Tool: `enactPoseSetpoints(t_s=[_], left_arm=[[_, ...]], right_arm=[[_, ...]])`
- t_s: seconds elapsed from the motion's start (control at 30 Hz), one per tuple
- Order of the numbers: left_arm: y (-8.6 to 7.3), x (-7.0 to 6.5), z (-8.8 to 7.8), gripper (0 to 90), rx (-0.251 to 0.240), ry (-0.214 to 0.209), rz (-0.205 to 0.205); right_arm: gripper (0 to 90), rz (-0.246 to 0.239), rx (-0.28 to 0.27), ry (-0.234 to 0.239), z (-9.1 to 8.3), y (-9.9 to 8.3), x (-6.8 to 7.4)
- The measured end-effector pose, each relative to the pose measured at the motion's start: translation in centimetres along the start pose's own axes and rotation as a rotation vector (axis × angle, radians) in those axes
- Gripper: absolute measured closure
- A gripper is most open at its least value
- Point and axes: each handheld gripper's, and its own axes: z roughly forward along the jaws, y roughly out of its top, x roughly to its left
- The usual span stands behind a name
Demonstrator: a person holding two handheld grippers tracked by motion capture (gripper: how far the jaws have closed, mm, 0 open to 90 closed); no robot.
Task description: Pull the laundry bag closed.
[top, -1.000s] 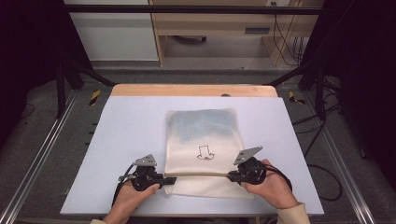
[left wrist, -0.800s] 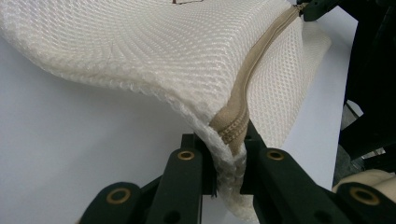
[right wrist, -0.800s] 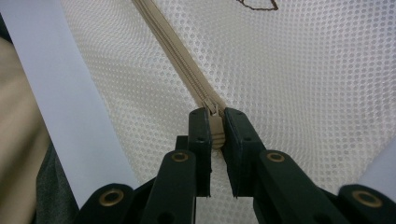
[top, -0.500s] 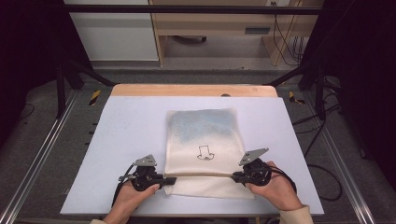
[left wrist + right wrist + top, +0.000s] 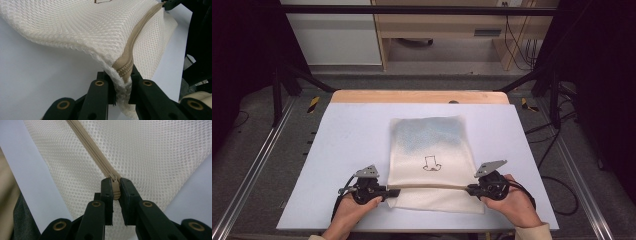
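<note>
Near the front edge of the white desk point(image 5: 342, 150), you are holding a cream mesh laundry bag point(image 5: 432, 145) by its two lower sides. It is lying flat in the middle of the desk, with a small dark line drawing point(image 5: 431, 163) on its upper face and a tan zipper point(image 5: 432, 186) running across its near end. Your left gripper point(image 5: 388, 191) is biting on the bag's left edge; in the left gripper view its jaws are clamped on the bunched mesh right at the end of the zipper point(image 5: 126, 67), and the fabric is lifting off the desk in a curve there. Your right gripper point(image 5: 471, 189) is pinching at the bag's right edge; in the right gripper view its jaws are closed on the tan zipper pull point(image 5: 115, 188), with the zipper tape running away up the mesh point(image 5: 160, 157). Your hands point(image 5: 354, 212) are resting behind the grippers, at the desk's near edge, well apart.
</note>
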Motion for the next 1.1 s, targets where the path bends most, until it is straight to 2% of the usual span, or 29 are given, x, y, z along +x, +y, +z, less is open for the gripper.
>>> enactPoseSetpoints(t_s=[1.1], left_arm=[[0.04, 0.04, -0.05, 82.8, -0.001, 0.009, 0.002]], right_arm=[[81.9, 0.017, 0.005, -0.035, -0.76, -0.9, -0.48]])
